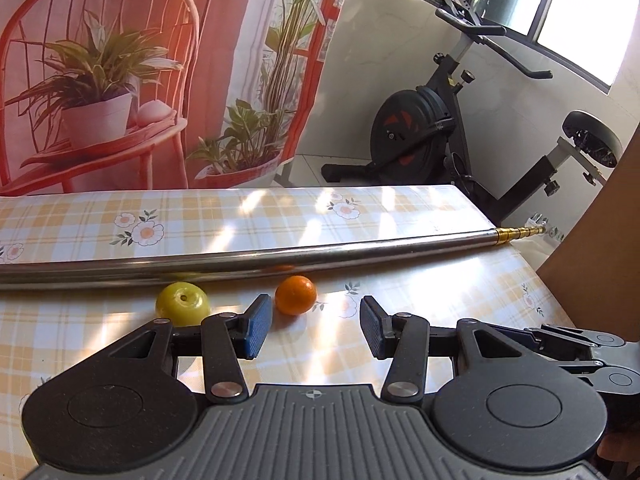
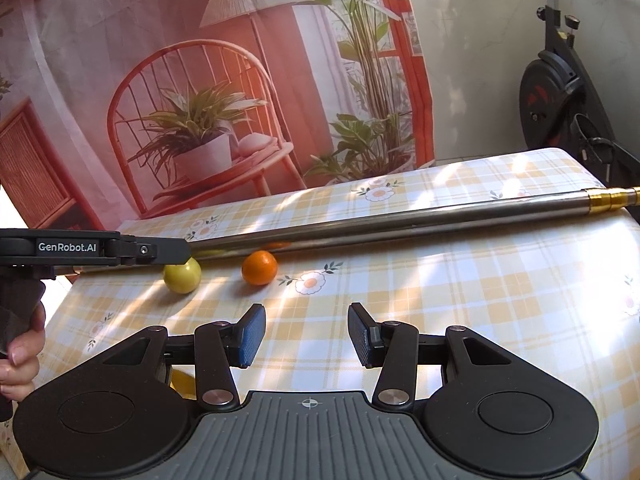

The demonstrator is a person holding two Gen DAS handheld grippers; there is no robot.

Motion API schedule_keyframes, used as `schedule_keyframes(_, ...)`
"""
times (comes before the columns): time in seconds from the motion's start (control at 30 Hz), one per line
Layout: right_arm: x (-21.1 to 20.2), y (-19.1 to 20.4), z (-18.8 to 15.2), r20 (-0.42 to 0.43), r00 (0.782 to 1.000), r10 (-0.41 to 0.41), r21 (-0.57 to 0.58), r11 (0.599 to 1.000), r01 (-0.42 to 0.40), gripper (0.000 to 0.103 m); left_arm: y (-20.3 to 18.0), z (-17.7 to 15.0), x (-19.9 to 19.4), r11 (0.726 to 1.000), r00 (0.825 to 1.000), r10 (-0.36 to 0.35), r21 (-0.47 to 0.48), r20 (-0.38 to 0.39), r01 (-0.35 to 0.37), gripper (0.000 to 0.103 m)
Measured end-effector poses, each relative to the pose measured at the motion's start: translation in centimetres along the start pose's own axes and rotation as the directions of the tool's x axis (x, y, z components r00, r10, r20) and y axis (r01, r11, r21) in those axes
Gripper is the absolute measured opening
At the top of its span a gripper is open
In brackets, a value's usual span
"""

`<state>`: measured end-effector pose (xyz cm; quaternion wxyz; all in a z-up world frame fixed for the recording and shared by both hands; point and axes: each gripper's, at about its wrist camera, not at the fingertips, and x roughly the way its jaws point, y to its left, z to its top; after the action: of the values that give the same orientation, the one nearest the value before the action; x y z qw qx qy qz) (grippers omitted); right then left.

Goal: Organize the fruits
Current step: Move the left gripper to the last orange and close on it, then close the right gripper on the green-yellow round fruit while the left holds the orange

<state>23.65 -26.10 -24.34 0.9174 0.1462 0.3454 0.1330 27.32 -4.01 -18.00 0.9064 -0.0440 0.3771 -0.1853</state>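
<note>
Both grippers, left and right, wide and empty, orange and apple beyond, against the pole.

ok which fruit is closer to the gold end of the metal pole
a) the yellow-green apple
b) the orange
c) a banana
b: the orange lies on the side of the yellow-green apple toward the gold end of the metal pole; no banana can be made out.

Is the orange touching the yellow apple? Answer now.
No, the orange sits apart from the yellow apple, with bare tablecloth between them.
</note>
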Motion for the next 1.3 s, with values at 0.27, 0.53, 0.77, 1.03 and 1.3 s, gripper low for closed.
schedule_keyframes(0.27,0.6,-2.5,-0.9,-0.019,0.999,-0.027,0.064,0.998,0.028,0.043,0.3,0.3,7.2,0.999,0.995,0.027,0.021,-0.098,-0.025,0.051)
schedule_keyframes(0.53,1.3,-3.1,-1.5,-0.032,0.999,-0.026,0.091,0.995,0.029,0.043,1.2,1.2,9.7,0.999,0.99,0.027,-0.037,-0.137,-0.032,0.051)
schedule_keyframes(0.77,0.7,-3.1,-1.6,-0.024,0.999,-0.028,0.092,0.995,0.03,0.043,1.3,1.1,10.8,0.996,0.975,0.051,-0.064,-0.215,-0.066,0.049)
schedule_keyframes(1.03,0.4,-3.1,-1.7,-0.023,0.999,-0.027,0.092,0.995,0.029,0.043,1.5,1.3,10.9,0.995,0.975,0.065,-0.065,-0.212,-0.081,0.04)
schedule_keyframes(1.3,0.0,-2.8,-1.8,-0.019,1.0,-0.023,0.09,0.996,0.025,0.043,0.9,1.0,8.6,0.995,0.977,0.091,-0.021,-0.194,-0.096,0.04)
